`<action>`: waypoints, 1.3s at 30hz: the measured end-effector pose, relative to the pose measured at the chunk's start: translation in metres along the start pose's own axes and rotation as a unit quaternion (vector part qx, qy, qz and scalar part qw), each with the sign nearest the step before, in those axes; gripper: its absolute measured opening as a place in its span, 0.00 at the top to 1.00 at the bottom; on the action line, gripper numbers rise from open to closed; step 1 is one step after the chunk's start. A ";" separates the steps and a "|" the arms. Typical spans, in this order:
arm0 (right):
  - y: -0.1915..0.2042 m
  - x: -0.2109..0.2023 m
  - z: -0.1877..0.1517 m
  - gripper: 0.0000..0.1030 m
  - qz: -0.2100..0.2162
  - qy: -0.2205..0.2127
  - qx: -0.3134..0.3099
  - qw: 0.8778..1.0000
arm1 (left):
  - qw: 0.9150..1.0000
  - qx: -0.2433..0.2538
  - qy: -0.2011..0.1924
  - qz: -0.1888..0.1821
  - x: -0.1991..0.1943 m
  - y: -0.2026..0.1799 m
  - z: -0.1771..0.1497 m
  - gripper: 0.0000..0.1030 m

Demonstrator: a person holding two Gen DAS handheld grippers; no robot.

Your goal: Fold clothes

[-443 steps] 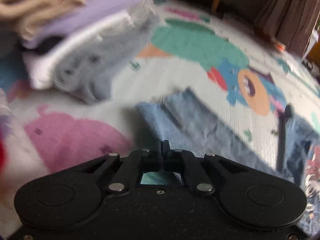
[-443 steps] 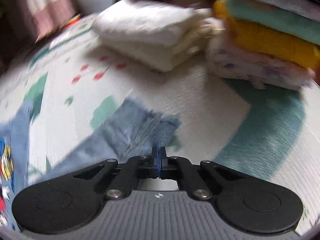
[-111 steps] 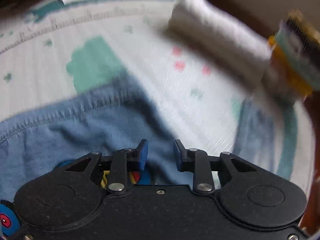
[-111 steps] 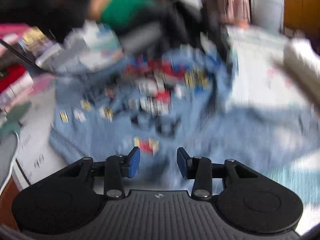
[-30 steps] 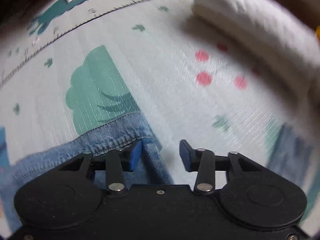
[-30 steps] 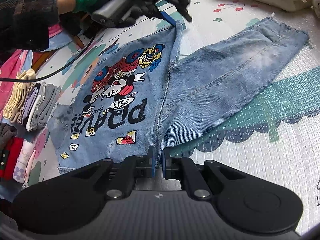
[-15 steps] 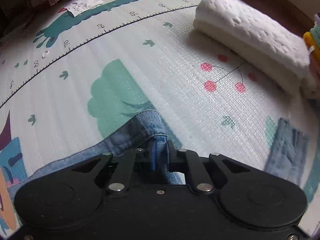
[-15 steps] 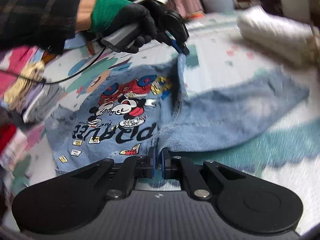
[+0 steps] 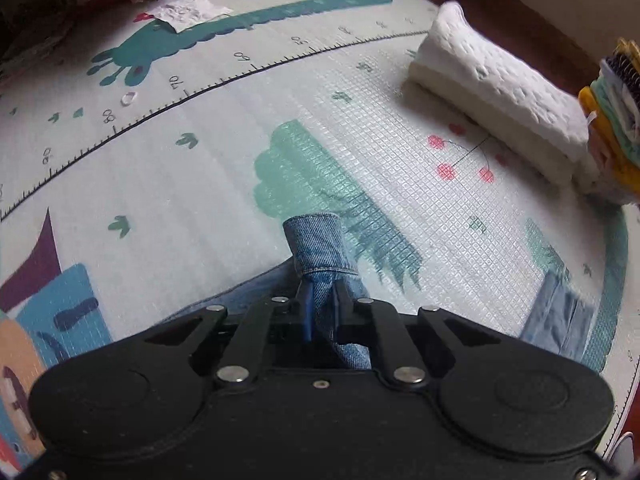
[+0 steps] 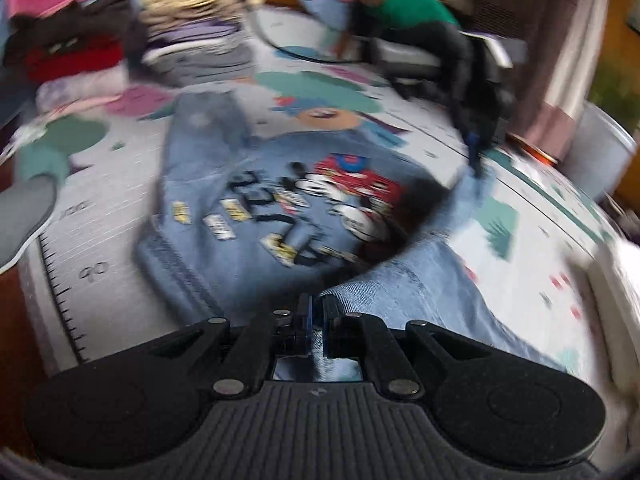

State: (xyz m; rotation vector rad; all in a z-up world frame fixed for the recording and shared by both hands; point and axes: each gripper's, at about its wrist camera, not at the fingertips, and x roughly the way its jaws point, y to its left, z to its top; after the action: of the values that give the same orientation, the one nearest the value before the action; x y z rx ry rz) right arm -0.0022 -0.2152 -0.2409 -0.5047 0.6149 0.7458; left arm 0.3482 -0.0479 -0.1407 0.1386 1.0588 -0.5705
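Left gripper [image 9: 322,300]: jaws clamped on a denim fold of the blue printed-cartoon jeans [image 10: 280,204], its hemmed tip standing just past the fingertips. Right gripper [image 10: 316,312]: jaws pinched on another denim edge. Jeans lie spread on the pale patterned play mat [image 9: 180,184] — graphic visible only from the right wrist view, blurred, which also shows the left gripper [image 10: 476,148] from outside. Left view alone shows, sharply, the folded white quilted blanket [image 9: 492,92] beside a yellow-and-green folded stack [image 9: 612,120].
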 end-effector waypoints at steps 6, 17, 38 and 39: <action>0.026 0.019 0.009 0.98 0.059 0.015 -0.039 0.997 | 0.997 -0.010 -0.049 -0.051 0.016 0.026 -0.021 0.92; 0.011 -0.014 -0.012 0.80 -0.027 0.028 0.057 0.998 | 0.998 -0.029 -0.039 -0.041 0.046 0.047 -0.043 0.93; 0.003 0.005 0.003 0.66 -0.102 0.027 0.034 0.994 | 0.997 -0.037 -0.049 -0.055 0.039 0.060 -0.053 0.93; 0.003 0.010 0.003 0.66 -0.102 0.030 0.033 0.994 | 0.997 -0.038 -0.049 -0.056 0.039 0.060 -0.053 0.93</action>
State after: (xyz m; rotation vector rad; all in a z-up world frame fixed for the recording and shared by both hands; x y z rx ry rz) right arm 0.0016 -0.2068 -0.2460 -0.5221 0.6315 0.5162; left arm 0.3511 0.0083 -0.2094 -0.0147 0.9958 -0.6311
